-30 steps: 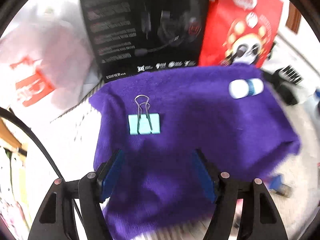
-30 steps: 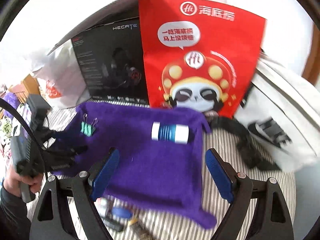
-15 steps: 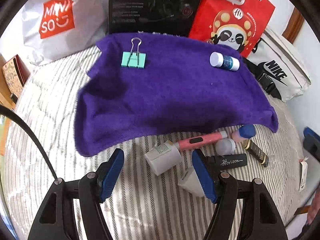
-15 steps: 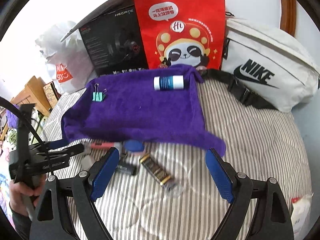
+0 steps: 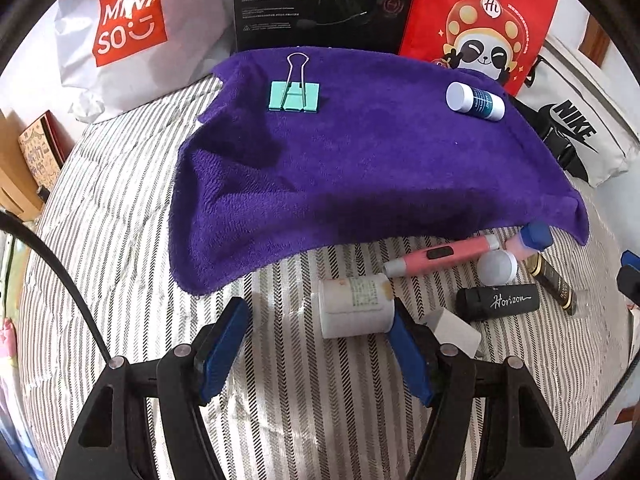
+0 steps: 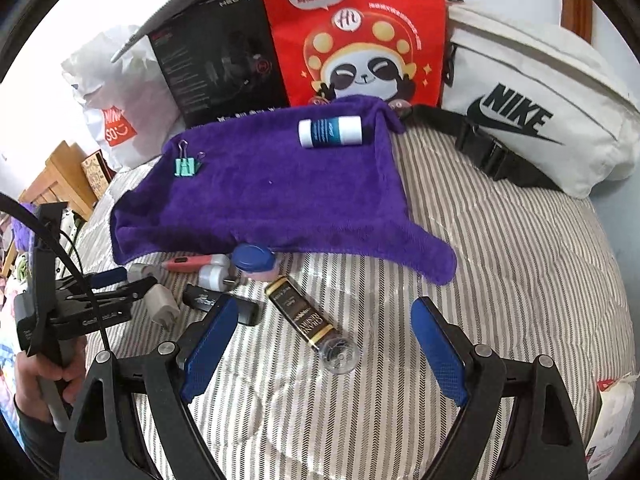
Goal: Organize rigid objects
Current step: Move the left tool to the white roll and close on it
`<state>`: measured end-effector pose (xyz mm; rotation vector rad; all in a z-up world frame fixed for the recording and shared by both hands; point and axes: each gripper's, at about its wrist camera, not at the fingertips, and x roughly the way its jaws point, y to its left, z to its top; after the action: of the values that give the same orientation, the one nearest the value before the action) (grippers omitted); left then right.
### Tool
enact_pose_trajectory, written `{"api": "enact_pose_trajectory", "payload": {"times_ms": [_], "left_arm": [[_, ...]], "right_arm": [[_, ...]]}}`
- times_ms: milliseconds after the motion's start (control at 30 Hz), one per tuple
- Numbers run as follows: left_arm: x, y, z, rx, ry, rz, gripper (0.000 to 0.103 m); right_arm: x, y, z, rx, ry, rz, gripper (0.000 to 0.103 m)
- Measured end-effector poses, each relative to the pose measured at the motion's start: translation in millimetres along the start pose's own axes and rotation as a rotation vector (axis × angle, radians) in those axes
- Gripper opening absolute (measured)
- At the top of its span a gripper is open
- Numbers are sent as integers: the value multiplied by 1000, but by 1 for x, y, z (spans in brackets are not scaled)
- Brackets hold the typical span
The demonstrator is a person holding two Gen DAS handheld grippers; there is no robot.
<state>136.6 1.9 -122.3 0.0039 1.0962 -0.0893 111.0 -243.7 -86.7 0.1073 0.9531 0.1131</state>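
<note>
A purple towel [image 5: 380, 168] [image 6: 272, 196] lies on the striped bed. On it rest a mint binder clip [image 5: 295, 95] [image 6: 186, 166] and a blue and white bottle [image 5: 475, 101] [image 6: 330, 132]. In front of the towel lie a white jar [image 5: 356, 306], a pink pen [image 5: 444, 255], a black Horizon tube [image 5: 497, 302], a blue-capped bottle [image 6: 254, 261] and a dark vial [image 6: 308, 320]. My left gripper [image 5: 320, 346] is open, just short of the white jar. My right gripper [image 6: 324, 344] is open, above the dark vial.
A white Miniso bag [image 5: 132, 36], a black headset box [image 5: 324, 0], a red panda bag [image 6: 356, 32] and a white Nike bag [image 6: 532, 116] stand behind the towel. A wooden shelf [image 6: 60, 176] is at the left.
Both grippers have pulled back from the towel towards the near bed edge. The loose items in front of the towel have come into view. Both stay open.
</note>
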Motion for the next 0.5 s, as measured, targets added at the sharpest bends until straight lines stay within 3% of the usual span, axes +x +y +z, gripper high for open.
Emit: {"api": "enact_pose_trajectory", "payload": {"times_ms": [67,267,400,500], "left_arm": [[1,-3,1,10,-6,18,66],[1,-13,6,51,-31,16,38],[-1,-14,5,79,-52,37,36],[-5,-9,0,103,-65,98,36]], "right_arm": [[4,-3,-2,0,9,-12,87],[9,-19,-11,20,25,-35,87],[10,-24,-18,17,23,-37,87],[11,-25,-22,1,28,-41,87]]}}
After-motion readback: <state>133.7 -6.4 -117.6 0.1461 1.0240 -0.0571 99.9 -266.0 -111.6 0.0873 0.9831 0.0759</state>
